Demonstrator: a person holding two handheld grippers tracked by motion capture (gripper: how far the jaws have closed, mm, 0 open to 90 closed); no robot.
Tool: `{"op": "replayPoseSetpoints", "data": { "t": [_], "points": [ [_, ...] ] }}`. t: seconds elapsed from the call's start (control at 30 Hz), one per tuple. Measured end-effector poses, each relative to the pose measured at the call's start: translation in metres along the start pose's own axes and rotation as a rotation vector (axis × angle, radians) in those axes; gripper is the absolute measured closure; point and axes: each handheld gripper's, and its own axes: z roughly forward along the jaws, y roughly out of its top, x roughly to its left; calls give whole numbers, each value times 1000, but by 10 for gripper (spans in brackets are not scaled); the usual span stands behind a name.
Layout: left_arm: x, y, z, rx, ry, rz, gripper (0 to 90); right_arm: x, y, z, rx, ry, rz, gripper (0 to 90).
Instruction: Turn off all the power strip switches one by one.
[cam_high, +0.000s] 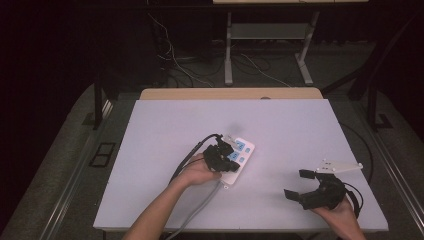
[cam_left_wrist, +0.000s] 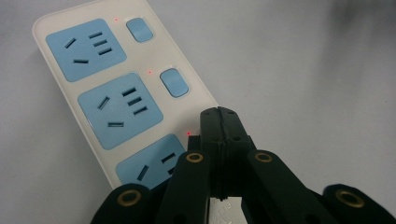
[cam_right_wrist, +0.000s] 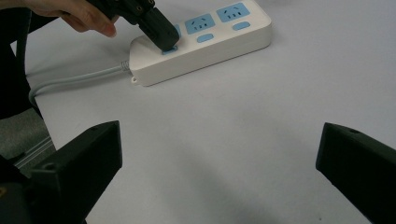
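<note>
Pressing the near switch on the power strip

My left gripper (cam_left_wrist: 218, 116), jaws pressed together, bears on the power strip (cam_high: 239, 156) mid-worktop, at its cable-end switch; I judge lifting off comes next. My right gripper (cam_high: 306, 186) hovers spread, well apart.

Both forearms are bare, with no sleeve showing. The left tool (cam_high: 224, 152) is matt black plastic with angular linked arms; in the left gripper view (cam_left_wrist: 218, 122) brass-coloured ringed screws sit at its pivots and a pale plate with faint embossed lettering lies between the arms. A black cable (cam_high: 192, 152) loops from it. The right tool (cam_high: 300, 184) is black too, with blocky square-ended jaws, a pale grey three-cornered plate (cam_high: 340, 166) on top and a black cable (cam_high: 358, 197) behind
</note>
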Motion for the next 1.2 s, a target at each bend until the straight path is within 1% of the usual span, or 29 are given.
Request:
{"op": "replayPoseSetpoints", "data": {
  "t": [0.13,0.23,0.4,0.47,0.5,0.53,0.57,0.63,0.8,1.0,1.2],
  "points": [
    [-1,0,0,3,11,-4,896,-1,0,0,0,0,2,3],
    [-1,-1,0,-9,7,-13,896,0,0,0,-2,-1,-1,3],
    [-2,-3,0,-22,17,-27,896,0,0,0,-3,1,-2,3],
    [-2,-4,-1,-28,18,-27,896,0,0,0,-4,2,-1,3],
    [-3,-4,-2,-40,15,-21,896,0,0,0,-4,2,-1,3],
    [-2,-4,-4,-54,-5,-27,897,0,0,0,-4,2,-1,3],
    [-4,-3,-4,-35,8,5,896,0,0,0,-4,2,0,3],
    [-5,-4,-5,-31,2,20,897,0,0,0,-3,2,0,3],
    [-3,-2,-11,-59,-3,20,896,-1,1,-1,-5,2,0,3],
    [-2,4,-19,-65,-12,29,896,-1,0,-1,-7,1,3,3],
    [-2,11,-24,-57,-14,49,895,-1,1,-1,-7,2,3,3]
  ]
}}
